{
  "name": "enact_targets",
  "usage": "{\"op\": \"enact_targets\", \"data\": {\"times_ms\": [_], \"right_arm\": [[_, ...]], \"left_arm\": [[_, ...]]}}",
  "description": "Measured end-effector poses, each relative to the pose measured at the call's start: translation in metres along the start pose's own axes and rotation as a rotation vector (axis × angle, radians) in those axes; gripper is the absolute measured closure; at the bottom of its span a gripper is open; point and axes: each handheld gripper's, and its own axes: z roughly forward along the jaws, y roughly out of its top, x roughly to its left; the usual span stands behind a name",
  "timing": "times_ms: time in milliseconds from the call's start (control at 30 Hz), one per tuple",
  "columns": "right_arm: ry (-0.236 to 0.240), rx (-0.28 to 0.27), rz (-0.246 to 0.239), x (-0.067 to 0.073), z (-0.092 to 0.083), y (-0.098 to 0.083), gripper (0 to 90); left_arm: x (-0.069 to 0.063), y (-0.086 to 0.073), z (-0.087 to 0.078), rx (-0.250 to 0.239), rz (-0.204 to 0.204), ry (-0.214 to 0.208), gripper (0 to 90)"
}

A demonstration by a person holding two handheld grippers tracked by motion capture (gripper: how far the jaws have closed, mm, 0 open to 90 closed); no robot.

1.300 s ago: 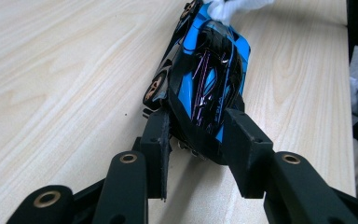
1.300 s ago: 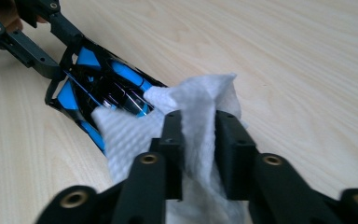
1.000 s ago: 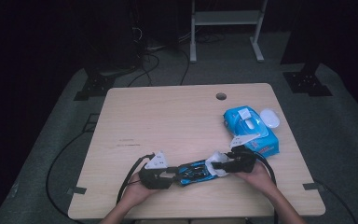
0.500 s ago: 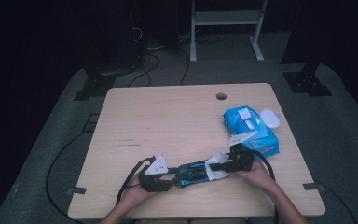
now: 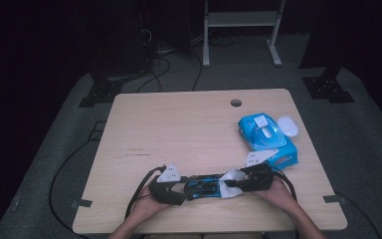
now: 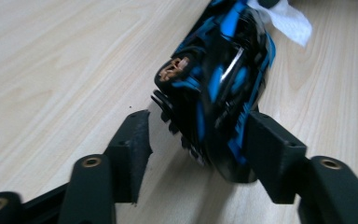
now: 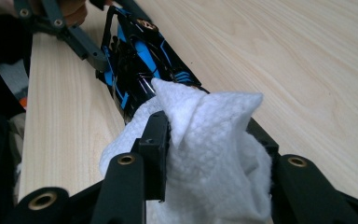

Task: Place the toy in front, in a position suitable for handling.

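High view: the black-and-blue toy car [image 5: 202,187] lies near the front edge of the table [image 5: 179,124], between the left gripper [image 5: 171,186] and the right gripper [image 5: 238,181]. A blue wet-wipe pack [image 5: 267,139] sits well apart at the right.

Left gripper view: the jaws have just been opening; one pad touches the car's [image 6: 219,93] side, the other stands clear, so the car is released.

Right gripper view: the jaws, just closing, clench a white wipe [image 7: 205,154] pressed against the car [image 7: 140,60].
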Motion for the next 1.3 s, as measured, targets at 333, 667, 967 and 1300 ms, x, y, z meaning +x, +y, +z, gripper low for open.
{"op": "enact_targets", "data": {"times_ms": [333,667,967,1300], "right_arm": [[-0.029,0.002,-0.056,0.006,0.002,0.003,59.8],[-0.146,0.031,-0.103,0.002,0.011,0.021,57.9],[-0.172,0.013,-0.088,0.009,0.004,0.022,56.3],[-0.226,-0.047,-0.099,0.022,-0.006,0.031,77.7]], "left_arm": [[0.011,0.007,0.008,0.015,-0.014,-0.114,45.6],[0.013,0.008,0.007,0.002,0.043,0.034,46.3],[0.010,0.003,0.000,-0.046,0.029,-0.009,46.0],[0.006,0.008,0.002,-0.071,0.038,-0.013,57.3]]}}
